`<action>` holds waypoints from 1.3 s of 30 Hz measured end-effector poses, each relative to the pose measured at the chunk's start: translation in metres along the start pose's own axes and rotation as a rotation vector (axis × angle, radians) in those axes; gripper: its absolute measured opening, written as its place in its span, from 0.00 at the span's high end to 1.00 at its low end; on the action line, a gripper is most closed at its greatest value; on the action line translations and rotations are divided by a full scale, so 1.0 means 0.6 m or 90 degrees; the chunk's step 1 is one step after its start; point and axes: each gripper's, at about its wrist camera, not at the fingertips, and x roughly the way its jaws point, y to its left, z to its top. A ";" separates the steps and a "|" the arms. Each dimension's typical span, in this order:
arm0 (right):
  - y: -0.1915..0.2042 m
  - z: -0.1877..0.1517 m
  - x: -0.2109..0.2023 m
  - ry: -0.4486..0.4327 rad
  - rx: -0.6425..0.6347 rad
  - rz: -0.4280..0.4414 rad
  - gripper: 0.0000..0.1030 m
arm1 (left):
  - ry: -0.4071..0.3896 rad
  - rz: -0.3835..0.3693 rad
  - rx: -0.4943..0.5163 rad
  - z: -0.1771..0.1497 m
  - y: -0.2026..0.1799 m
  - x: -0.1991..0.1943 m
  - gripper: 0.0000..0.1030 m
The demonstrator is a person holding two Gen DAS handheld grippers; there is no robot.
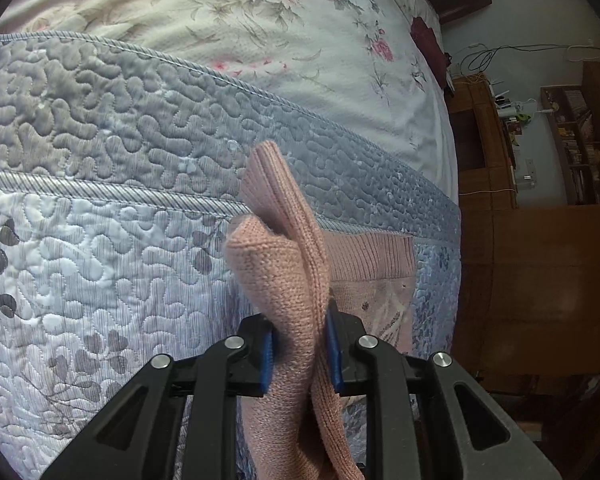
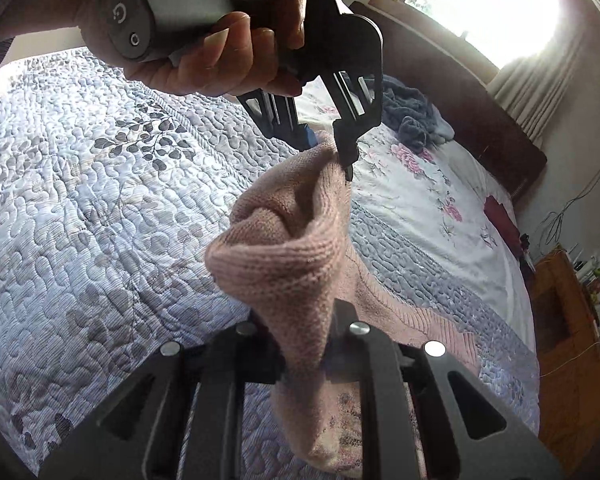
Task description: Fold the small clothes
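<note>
Daylight from window (image 2: 480, 4), blown out to white glare. Quilt (image 2: 100, 200) below window evenly lit, soft shadows. Fisheye bending strong toward edges, dark vignette corners. Near gripper bodies slightly soft; quilt stitching sharp.

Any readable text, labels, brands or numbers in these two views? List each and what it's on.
No words, brands or numbers can be read in either view.
Grey handle of the left gripper: a round power symbol and a small button, no lettering.
Shelf clutter by the wall: spines and boxes too small and blurred to read.
Pink knit garment: a faint print near its lower part, no legible characters.
Quilted bedspread: leaf pattern only.
</note>
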 end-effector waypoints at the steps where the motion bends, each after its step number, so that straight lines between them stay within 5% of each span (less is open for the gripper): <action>1: -0.006 -0.001 -0.003 -0.002 0.007 0.001 0.88 | -0.001 0.004 0.003 0.000 -0.009 -0.001 0.80; 19: -0.158 -0.047 -0.080 -0.040 0.199 0.015 0.88 | -0.005 0.067 0.088 -0.011 -0.230 0.018 0.80; 39: -0.321 -0.224 -0.065 -0.021 0.412 0.061 0.89 | 0.044 0.180 0.147 -0.040 -0.407 0.259 0.80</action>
